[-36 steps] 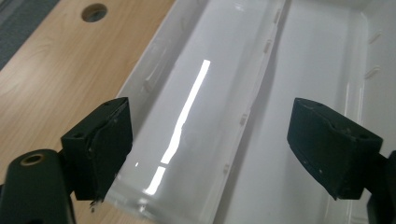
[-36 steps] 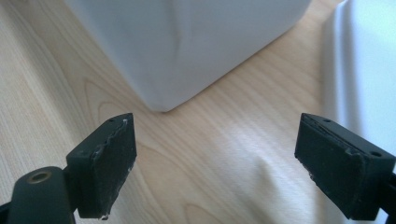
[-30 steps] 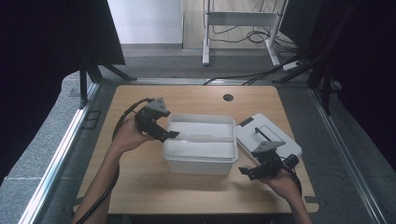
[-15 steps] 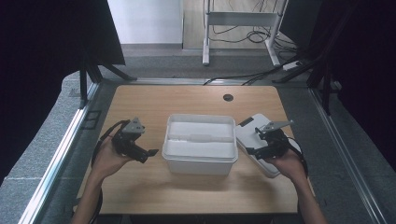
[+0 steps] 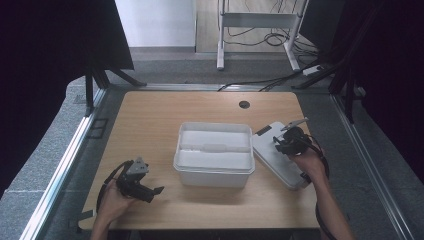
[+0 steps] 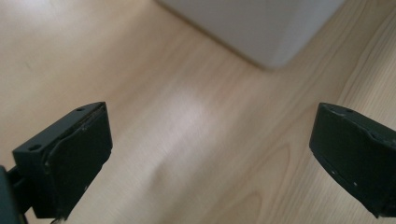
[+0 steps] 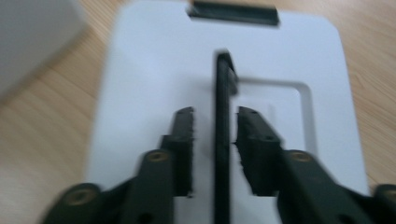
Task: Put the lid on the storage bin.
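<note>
A white box (image 5: 214,167) stands open in the middle of the table, with a white ridge (image 5: 215,148) across its inside. Its white lid (image 5: 280,165) lies flat to the right of it. My right gripper (image 5: 281,145) hovers over the lid. In the right gripper view its jaws have just been closing around the lid's upright black handle (image 7: 223,93), with thin gaps still showing beside the right gripper (image 7: 215,114) pads. My left gripper (image 5: 152,192) is low over the wood at the front left, apart from the box. Its jaws (image 6: 210,135) have just been opening and stand wide with nothing between them.
A black latch (image 7: 233,11) sits on the lid's far edge. The box's corner (image 6: 261,28) lies ahead of the left gripper. A cable hole (image 5: 244,104) is at the back of the table (image 5: 150,125). Metal rails run along both sides.
The left hand drew back from the box's left rim to the front left and sank toward the table. The right hand moved from the front right up onto the lid.
</note>
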The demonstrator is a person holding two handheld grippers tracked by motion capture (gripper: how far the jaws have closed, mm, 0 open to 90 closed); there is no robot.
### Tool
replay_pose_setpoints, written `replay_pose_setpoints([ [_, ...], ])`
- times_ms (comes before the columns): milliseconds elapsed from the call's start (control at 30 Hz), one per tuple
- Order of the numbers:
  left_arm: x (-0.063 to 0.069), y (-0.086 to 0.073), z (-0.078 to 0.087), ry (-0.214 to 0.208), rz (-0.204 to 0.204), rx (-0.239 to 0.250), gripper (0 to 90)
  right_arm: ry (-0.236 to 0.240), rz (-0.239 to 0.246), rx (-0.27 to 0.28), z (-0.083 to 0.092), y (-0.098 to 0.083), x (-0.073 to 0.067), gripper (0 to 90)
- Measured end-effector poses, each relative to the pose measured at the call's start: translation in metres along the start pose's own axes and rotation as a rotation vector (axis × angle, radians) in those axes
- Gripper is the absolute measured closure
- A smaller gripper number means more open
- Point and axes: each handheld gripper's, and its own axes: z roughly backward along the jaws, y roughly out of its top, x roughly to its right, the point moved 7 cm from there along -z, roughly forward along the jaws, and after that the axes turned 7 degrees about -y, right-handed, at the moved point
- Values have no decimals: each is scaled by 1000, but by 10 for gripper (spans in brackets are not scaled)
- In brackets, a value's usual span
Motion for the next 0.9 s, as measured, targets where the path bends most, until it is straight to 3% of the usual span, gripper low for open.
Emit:
replay_pose_setpoints([
  [33,1,-4,-3,1,6,-5,0,-6,21,-4,-2,-1,2,810],
  [133,4,-14,-9,-16,24,2,0,-30,37,4,0,-2,6,840],
  [333,10,-22,-21,-26,22,-18,0,25,100,35,17,-1,9,841],
  [767,13,-21,-25,-33,22,3,0,165,300,100,103,9,30,841],
  [900,14,-21,-25,-38,18,3,0,198,338,146,132,19,34,841],
])
